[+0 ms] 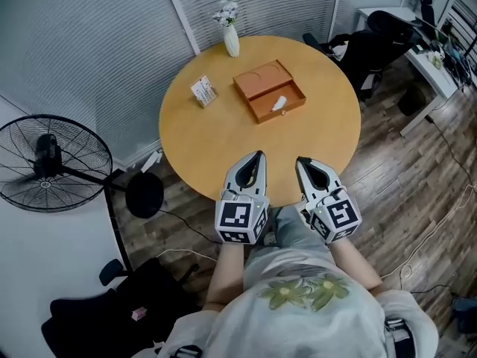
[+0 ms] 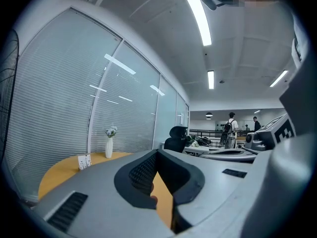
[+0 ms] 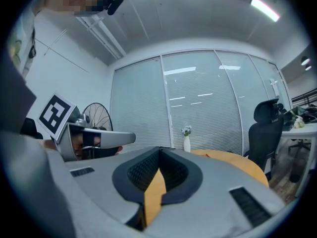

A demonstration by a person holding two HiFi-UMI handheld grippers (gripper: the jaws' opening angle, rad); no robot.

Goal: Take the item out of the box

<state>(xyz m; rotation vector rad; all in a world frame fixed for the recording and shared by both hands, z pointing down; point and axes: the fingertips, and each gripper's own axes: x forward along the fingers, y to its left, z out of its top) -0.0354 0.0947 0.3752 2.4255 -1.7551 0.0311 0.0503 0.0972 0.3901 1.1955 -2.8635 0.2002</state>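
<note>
An open orange-brown box lies flat on the round wooden table, toward the far side. A small white item rests in its nearer half. Both grippers hover over the table's near edge, well short of the box and pointing at it. My left gripper has its jaws together with nothing in them, and my right gripper beside it is shut and empty too. In the left gripper view the left gripper shows closed tips; the right gripper view shows the right gripper the same. Neither gripper view shows the box.
A white vase with flowers stands at the table's far edge, and a small card stand sits left of the box. A floor fan stands to the left. A black office chair and desks are at the far right.
</note>
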